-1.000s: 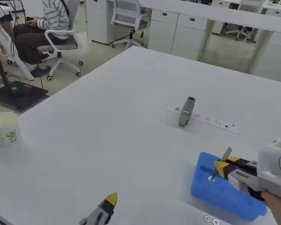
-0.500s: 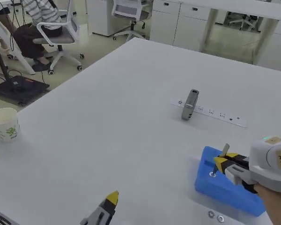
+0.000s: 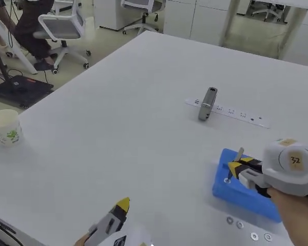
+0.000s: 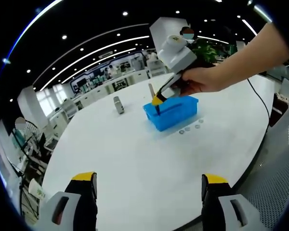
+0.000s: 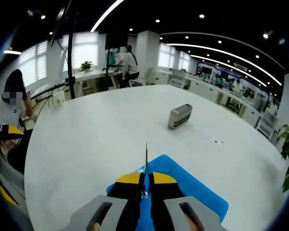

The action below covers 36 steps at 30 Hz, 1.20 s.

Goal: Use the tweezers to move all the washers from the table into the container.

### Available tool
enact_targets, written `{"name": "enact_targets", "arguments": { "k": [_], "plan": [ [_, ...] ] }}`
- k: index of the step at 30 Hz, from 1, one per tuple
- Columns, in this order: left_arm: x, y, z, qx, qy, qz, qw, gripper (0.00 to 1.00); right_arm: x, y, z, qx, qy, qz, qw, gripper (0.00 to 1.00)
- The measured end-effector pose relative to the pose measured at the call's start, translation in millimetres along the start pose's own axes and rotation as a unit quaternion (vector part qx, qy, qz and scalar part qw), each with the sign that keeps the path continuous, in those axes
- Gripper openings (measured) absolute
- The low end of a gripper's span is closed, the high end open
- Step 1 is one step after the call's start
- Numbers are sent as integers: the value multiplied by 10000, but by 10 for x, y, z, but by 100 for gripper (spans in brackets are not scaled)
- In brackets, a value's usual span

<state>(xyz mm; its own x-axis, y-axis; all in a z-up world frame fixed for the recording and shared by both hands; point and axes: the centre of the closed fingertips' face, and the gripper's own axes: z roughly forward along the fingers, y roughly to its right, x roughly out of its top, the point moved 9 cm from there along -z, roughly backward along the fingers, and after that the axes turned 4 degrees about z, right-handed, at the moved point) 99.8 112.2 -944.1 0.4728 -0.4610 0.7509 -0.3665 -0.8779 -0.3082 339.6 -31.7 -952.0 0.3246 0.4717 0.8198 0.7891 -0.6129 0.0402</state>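
Looking down from the head view, shows a wide white tabletop (image 3: 118, 128) in an open office. At lower right, shows the yellow-tipped right claw (image 3: 235, 168), clamped shut on thin metal tweezers (image 3: 229, 175). Points the tweezers down into a blue container (image 3: 246, 202), with their lower tips near its left end. Carries a tiny ring-like glint at those tips, too small to call a washer with certainty. Shows 4 washers (image 3: 229, 220) lying loose on the tabletop in a short row just in front of the container, on the person's side, apart from the claw and not touching the tweezers.

From the right gripper view, shows the 2 jaws pressed together around the tweezers (image 5: 146, 163), directly over the container (image 5: 197, 192).

At the bottom edge of the head view, shows the left claw (image 3: 122, 205), well apart from the container. From the left gripper view, shows the left claw (image 4: 149, 180) with its 2 jaws spread wide and nothing between them, facing across bare tabletop toward the container (image 4: 176, 118), the washers (image 4: 188, 128) beside it, and the hand (image 4: 202, 79) gripping the right claw above.

Farther back, shows a white power strip (image 3: 236, 113) with a small grey block (image 3: 207, 104) standing at its left part, and a paper cup (image 3: 5, 128) near the left edge.
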Motion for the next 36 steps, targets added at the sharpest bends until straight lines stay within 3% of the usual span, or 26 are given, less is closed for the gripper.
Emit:
{"name": "enact_targets", "arguments": {
  "k": [8,18,29,36],
  "plan": [
    [5,-17,1,51,39,-1,10000,92,-104,-32,19,-33,-114,-204,9997,2],
    [6,-33,-1,101,54,-26,9999,91,-178,-43,-51,-99,-70,-121,9999,3],
    [10,-39,-16,128,103,-17,9999,91,-168,13,-76,-7,-96,283,9996,3],
    [13,-40,-21,152,134,5,9998,91,-76,13,-286,-15,117,477,9988,3]
  ]
}}
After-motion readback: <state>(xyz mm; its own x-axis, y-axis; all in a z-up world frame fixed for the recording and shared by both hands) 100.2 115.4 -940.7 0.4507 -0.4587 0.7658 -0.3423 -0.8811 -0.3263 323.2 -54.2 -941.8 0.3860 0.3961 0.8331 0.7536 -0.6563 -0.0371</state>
